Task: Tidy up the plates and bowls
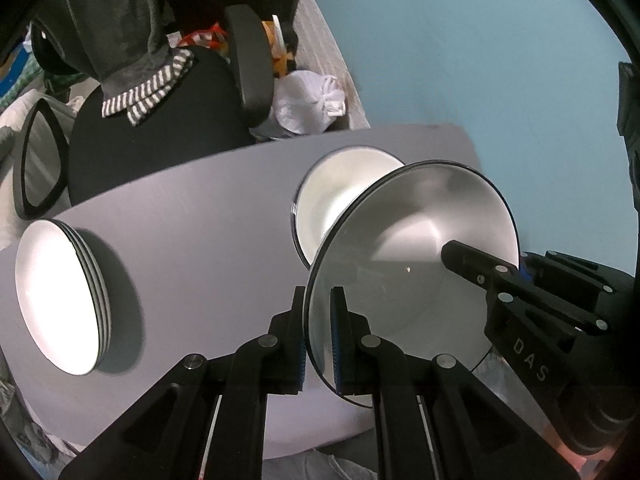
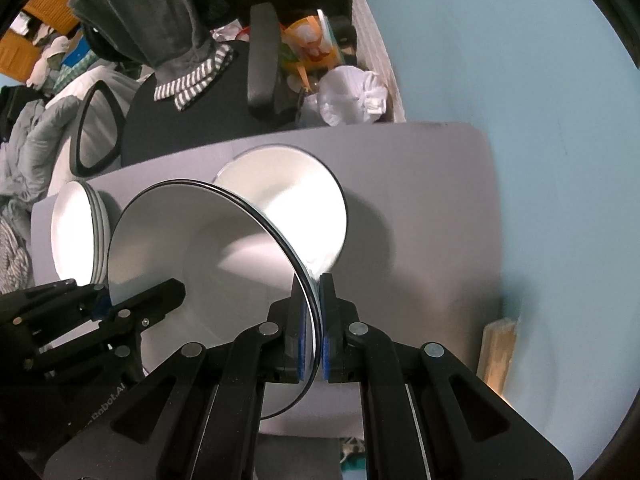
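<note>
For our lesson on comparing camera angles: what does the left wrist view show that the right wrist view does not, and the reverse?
Only the left wrist view shows "DAS" lettering on the right gripper.

Only the right wrist view shows a pale wooden block beside the table and orange cardboard boxes.

Both show the grey table, the held white black-rimmed plate, another white plate behind it, a stack of white bowls, and the left gripper clamping the plate's rim.

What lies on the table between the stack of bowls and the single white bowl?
Nothing: in the left wrist view the grey table is bare between the stack of bowls and the white bowl. The right wrist view hides that stretch behind the held plate.
</note>
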